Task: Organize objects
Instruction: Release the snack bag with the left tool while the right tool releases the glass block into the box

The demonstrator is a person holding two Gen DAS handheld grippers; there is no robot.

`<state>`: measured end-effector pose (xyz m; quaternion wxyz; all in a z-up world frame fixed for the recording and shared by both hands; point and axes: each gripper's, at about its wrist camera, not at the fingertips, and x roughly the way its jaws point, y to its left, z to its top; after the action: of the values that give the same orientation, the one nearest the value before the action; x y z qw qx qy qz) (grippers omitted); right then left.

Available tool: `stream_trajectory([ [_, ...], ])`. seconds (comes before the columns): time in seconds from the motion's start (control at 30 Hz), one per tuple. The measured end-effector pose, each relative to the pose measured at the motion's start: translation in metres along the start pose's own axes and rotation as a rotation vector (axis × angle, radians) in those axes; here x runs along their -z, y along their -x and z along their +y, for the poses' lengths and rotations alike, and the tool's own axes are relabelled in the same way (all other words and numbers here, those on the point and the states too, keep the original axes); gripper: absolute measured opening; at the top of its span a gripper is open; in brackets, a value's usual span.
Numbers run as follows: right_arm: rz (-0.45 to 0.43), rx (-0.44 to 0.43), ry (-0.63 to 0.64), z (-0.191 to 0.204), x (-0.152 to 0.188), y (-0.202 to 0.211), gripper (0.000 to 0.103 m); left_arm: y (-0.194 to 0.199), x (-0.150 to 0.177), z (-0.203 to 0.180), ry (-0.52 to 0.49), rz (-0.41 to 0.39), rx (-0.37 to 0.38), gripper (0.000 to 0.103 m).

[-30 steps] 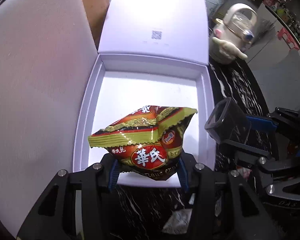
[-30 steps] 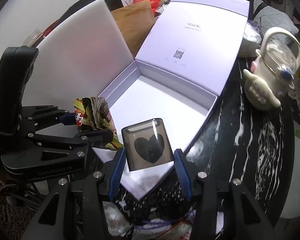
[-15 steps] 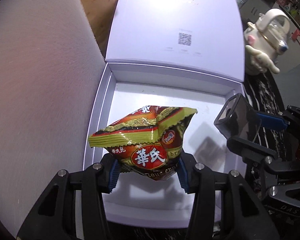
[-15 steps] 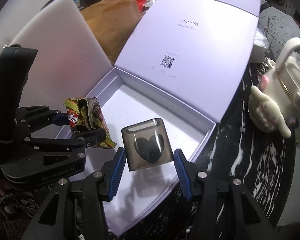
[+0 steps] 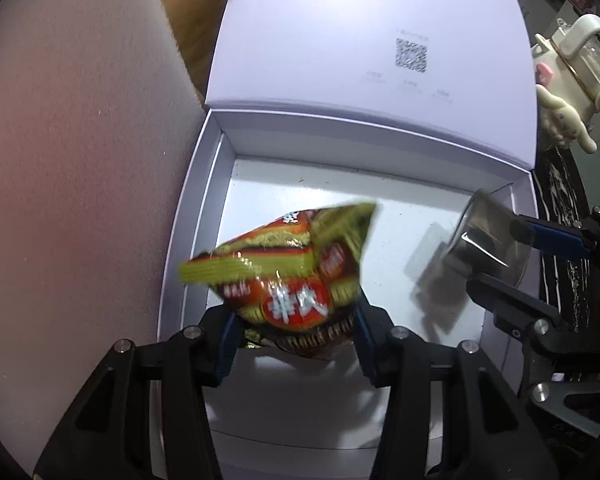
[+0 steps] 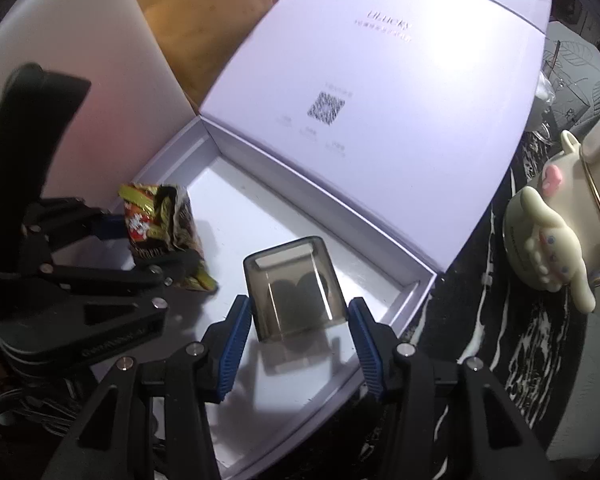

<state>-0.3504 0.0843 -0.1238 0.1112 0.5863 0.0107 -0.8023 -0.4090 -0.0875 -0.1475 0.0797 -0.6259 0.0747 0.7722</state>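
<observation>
Holding a crinkly snack bag (image 5: 284, 276) in my left gripper (image 5: 292, 344), jaws clamped on its lower end, red and gold foil with white Chinese characters on a red oval, though blur keeps me from reading them. It hangs over the left side of the open white box (image 5: 196, 216). My right gripper (image 6: 300, 344) carries a smoky translucent cube (image 6: 296, 292) with a dark heart shape inside; its blue-padded jaws sit at the cube's sides, pinching it, over the box's right half, shadow falling on the white floor below. From the right wrist camera I see the bag (image 6: 160, 224) and left gripper (image 6: 156, 256) just left of the cube. The box lid (image 6: 380, 92) stands open behind, smooth and pale lilac, printed with a QR code and small lettering too soft to read. A white foam sheet (image 5: 72, 160) leans at the left. The box rests on a black marble-veined table (image 6: 532, 340), where a cream cartoon-dog teapot (image 6: 556, 232) sits at the right.
</observation>
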Motion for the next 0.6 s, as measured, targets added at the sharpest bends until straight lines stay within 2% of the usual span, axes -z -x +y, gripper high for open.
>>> stream_trajectory([
  [0.07, 0.009, 0.023, 0.016, 0.002, 0.001, -0.003, 0.051, -0.001, -0.001, 0.001, 0.008, 0.004, -0.003, 0.049],
  [0.1, 0.01, 0.026, 0.018, 0.002, 0.002, -0.003, 0.056, -0.001, -0.002, 0.001, 0.012, 0.004, -0.012, 0.05],
  [0.17, 0.011, 0.029, 0.015, 0.003, 0.004, -0.002, 0.059, 0.002, -0.003, 0.001, 0.006, 0.001, -0.025, 0.055],
  [0.33, -0.009, 0.046, 0.007, 0.002, 0.01, 0.008, 0.06, 0.014, -0.005, -0.004, -0.002, -0.028, -0.046, 0.062],
  [0.6, -0.058, 0.064, 0.004, 0.006, 0.022, 0.032, 0.06, 0.035, -0.004, -0.005, 0.012, -0.065, -0.06, 0.062],
])
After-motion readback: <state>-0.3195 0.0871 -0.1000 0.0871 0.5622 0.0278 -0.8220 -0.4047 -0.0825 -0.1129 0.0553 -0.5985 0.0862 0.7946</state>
